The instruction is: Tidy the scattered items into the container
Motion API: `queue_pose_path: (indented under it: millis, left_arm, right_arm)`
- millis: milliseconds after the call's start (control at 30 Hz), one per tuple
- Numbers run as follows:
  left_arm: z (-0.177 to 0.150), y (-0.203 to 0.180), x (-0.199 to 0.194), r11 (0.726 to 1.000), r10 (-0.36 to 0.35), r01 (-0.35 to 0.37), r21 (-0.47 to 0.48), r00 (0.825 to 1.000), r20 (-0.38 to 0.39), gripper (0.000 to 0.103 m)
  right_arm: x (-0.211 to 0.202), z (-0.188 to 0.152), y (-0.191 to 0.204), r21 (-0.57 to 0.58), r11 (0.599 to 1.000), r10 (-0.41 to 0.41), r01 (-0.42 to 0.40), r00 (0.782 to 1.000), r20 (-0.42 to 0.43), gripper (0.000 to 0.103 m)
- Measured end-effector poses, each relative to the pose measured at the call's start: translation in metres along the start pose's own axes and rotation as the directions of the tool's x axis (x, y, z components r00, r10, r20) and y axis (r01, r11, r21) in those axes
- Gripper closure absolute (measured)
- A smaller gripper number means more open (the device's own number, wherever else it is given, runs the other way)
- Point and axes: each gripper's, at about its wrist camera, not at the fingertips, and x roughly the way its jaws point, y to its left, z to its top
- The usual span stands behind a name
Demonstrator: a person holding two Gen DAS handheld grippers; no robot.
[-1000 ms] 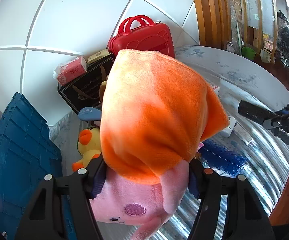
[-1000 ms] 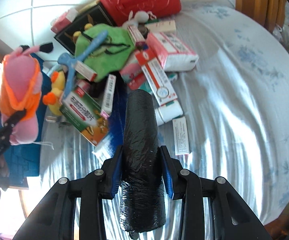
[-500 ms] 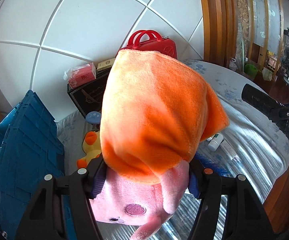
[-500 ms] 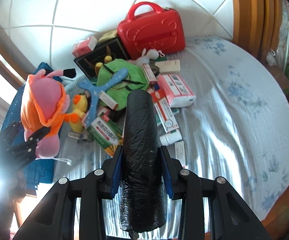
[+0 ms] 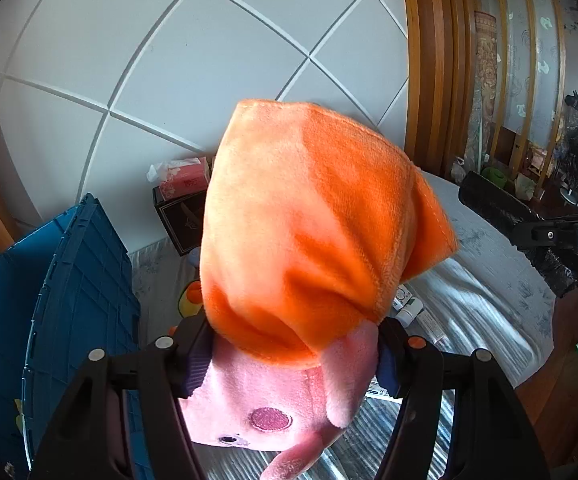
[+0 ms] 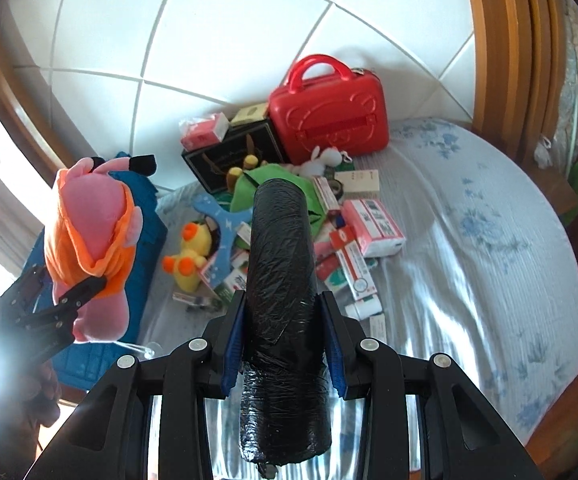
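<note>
Above bed (image 6: 489, 240), left claw (image 5: 293, 354) grips plush pig (image 5: 309, 240)

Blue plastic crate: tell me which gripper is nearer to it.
Left. The left gripper, holding the pink plush toy in orange cloth, hangs right over the blue plastic crate; the right gripper, with its black wrapped roll, sits farther off above the bed.

The pig plush toy (image 5: 273, 400) is soft pink pile with a fuzzy orange fleece dress (image 5: 309, 220). The black roll (image 6: 283, 280) is wrapped in crinkled, glossy plastic film. The blue crate (image 5: 61, 300) is ribbed matt plastic; the red case (image 6: 329, 116) is shiny moulded plastic. The bed sheet (image 6: 489, 240) is finely ribbed cloth with a sheen. Both tools are matt black plastic.
</note>
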Motion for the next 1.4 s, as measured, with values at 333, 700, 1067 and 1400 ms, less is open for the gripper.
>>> queue_pose_path:
  millis: [333, 700, 1067, 1400]
  left_arm:
    - [0.006, 0.036, -0.043, 1.0, 0.011, -0.009, -0.026, 0.997, 0.074, 0.038]
    - [0.003, 0.084, -0.069, 0.998, 0.05, -0.044, -0.054, 0.993, 0.112, 0.038]
    - [0.004, 0.136, -0.096, 0.994, 0.081, -0.068, -0.092, 0.986, 0.149, 0.038]
    - [-0.003, 0.166, -0.114, 0.992, 0.093, -0.075, -0.104, 0.979, 0.18, 0.038]
  right_arm:
    - [-0.022, 0.011, 0.053, -0.052, 0.998, 0.04, -0.038, 0.998, 0.056, 0.069]
    - [-0.02, 0.023, 0.112, -0.096, 0.992, 0.093, -0.085, 0.993, 0.073, 0.069]
    - [-0.015, 0.033, 0.179, -0.162, 0.981, 0.118, -0.103, 0.989, 0.085, 0.069]
    - [-0.008, 0.036, 0.244, -0.231, 0.965, 0.149, -0.126, 0.985, 0.088, 0.069]
